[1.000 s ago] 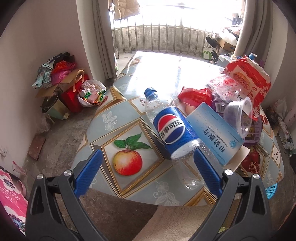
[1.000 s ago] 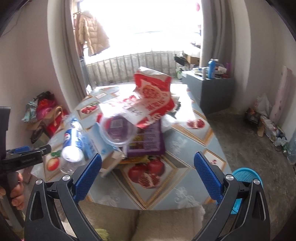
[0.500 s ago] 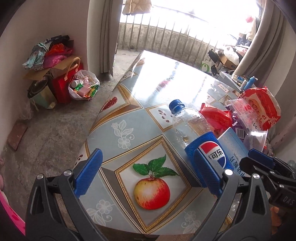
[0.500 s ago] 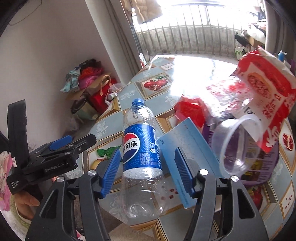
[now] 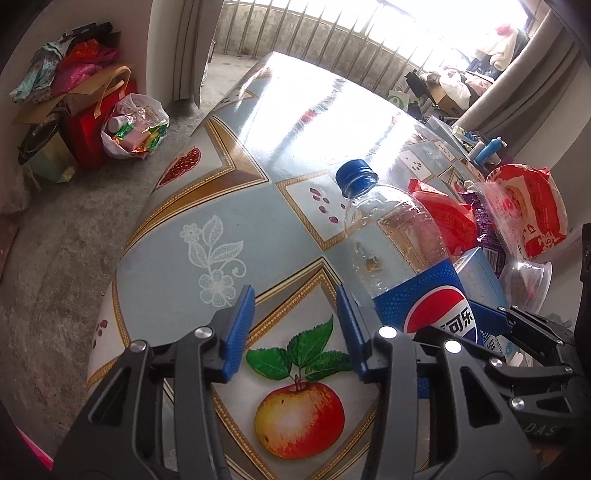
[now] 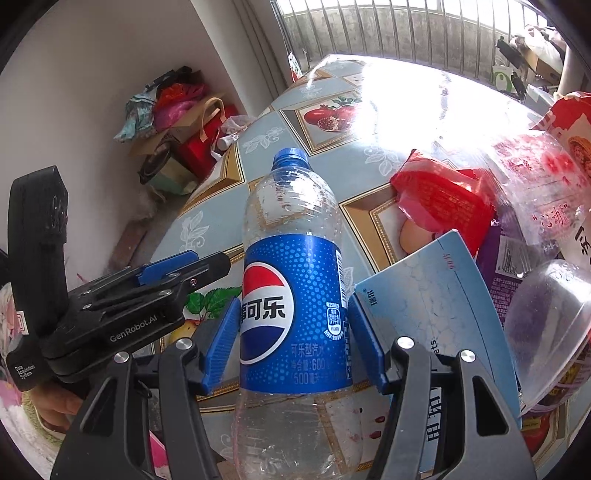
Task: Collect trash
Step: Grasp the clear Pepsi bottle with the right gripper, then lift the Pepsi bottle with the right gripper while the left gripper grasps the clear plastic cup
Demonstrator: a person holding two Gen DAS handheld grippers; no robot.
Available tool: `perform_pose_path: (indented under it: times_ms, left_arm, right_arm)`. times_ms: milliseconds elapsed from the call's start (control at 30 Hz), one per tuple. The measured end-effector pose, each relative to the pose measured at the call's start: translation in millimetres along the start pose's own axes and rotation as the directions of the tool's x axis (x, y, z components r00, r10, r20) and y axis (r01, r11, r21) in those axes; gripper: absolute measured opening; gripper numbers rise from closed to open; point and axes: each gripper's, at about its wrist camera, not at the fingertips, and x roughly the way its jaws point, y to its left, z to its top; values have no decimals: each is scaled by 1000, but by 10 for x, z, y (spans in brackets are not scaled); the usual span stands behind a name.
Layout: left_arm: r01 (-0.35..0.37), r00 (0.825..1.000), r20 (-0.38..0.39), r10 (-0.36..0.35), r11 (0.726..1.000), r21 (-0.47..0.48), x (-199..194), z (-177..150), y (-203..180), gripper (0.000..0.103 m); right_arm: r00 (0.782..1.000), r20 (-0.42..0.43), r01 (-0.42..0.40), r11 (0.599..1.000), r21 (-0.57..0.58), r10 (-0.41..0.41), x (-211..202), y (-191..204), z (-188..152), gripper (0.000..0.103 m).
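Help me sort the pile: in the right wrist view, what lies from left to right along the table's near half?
Left gripper → Pepsi bottle, between the right gripper pads → light blue box → clear plastic cup.

White wall [image 6: 110,74]; concrete floor [image 5: 55,240]; sunlit barred window [image 6: 388,29]
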Motion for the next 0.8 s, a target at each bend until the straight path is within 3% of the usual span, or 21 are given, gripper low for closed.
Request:
perform_pose_path:
  times_ms: [133,433,633,800]
  left_arm:
    - [10,1000,-19,-10,1000,-6,-6,-1,14,33]
    - [42,999,-6,-42,999,-1,-318,-135,-98,32]
    - [147,989,-7,-147,986,75,-586,-302,-540,32]
    - [254,967,-26,-253,950,181,-710,-413,-1121,32]
  right_arm:
    - [1000,-3,19,999,-36,-19,34,95,11,58]
    - [996,43,-80,997,-4,81,-292,51,-143,54]
    - [988,118,-103,994,22,100,-849,-118,-449,54]
    - [974,221,-80,990,115,53,-1483,-498,-841,54]
